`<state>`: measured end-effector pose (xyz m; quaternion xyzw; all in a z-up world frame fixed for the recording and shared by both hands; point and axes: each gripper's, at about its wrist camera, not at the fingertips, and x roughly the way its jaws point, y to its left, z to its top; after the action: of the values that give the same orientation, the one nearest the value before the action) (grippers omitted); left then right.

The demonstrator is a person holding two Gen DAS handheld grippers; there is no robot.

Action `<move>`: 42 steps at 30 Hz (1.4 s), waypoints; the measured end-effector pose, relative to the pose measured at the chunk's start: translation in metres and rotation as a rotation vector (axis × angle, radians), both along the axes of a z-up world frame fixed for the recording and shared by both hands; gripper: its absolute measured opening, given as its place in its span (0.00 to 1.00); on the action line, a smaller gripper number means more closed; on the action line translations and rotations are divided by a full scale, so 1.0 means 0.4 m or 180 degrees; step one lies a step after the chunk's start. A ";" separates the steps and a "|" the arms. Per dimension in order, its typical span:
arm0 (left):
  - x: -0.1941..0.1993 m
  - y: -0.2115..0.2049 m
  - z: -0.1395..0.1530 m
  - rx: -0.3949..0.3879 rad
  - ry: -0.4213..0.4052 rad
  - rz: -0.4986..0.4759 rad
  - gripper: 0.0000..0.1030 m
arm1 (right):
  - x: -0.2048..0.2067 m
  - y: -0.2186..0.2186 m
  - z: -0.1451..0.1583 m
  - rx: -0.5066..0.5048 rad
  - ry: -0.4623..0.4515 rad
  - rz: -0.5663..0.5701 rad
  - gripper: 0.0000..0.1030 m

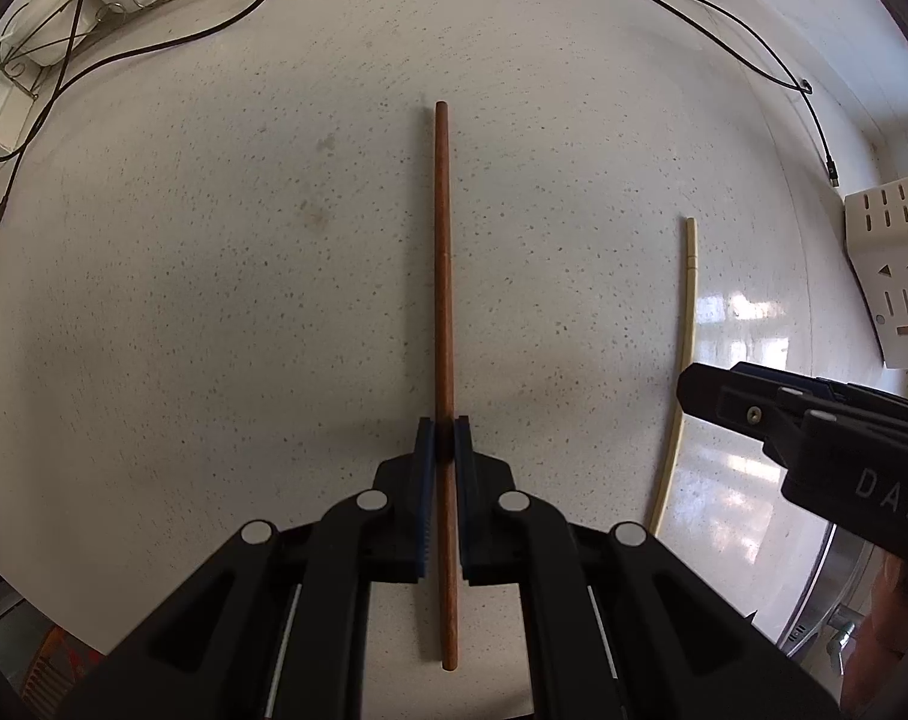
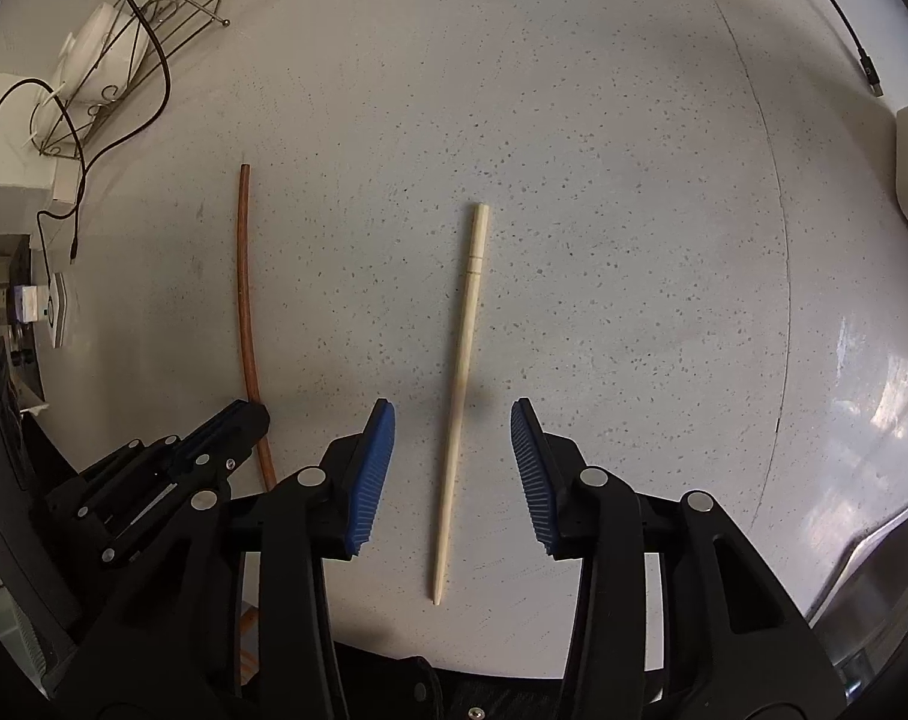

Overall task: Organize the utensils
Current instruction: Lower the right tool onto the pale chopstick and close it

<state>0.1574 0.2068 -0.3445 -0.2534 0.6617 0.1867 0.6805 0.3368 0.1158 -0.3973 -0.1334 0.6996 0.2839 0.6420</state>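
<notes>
A brown wooden chopstick (image 1: pixel 442 300) lies along the speckled counter (image 1: pixel 243 300). My left gripper (image 1: pixel 443 441) is shut on the brown chopstick partway along its length; it also shows in the right wrist view (image 2: pixel 245 276). A pale bamboo chopstick (image 2: pixel 460 384) lies on the counter to the right, parallel to the brown one. My right gripper (image 2: pixel 452 420) is open with its blue pads (image 2: pixel 372 480) on either side of the pale chopstick, not touching it. The pale chopstick also shows in the left wrist view (image 1: pixel 688 324), beside the right gripper's body (image 1: pixel 814 432).
A wire dish rack (image 1: pixel 93 6) with white dishes stands at the back left. Black cables (image 1: pixel 754 60) trail across the back of the counter. A cream slotted utensil holder (image 1: pixel 892 264) stands at the right. A steel sink rim (image 2: pixel 874 540) lies at the lower right.
</notes>
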 end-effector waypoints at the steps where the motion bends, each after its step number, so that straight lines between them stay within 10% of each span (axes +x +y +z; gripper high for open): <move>1: 0.001 -0.002 0.001 0.0008 0.0001 -0.0004 0.06 | -0.002 0.005 -0.002 -0.0026 -0.0008 -0.0005 0.36; 42: 0.005 -0.056 -0.025 0.0080 -0.0058 0.0106 0.06 | -0.032 0.162 -0.075 -0.0707 -0.0069 -0.0215 0.09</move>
<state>0.1594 0.1844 -0.3547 -0.2574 0.6488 0.2040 0.6864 0.3241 0.1804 -0.4272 -0.1832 0.7239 0.1814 0.6400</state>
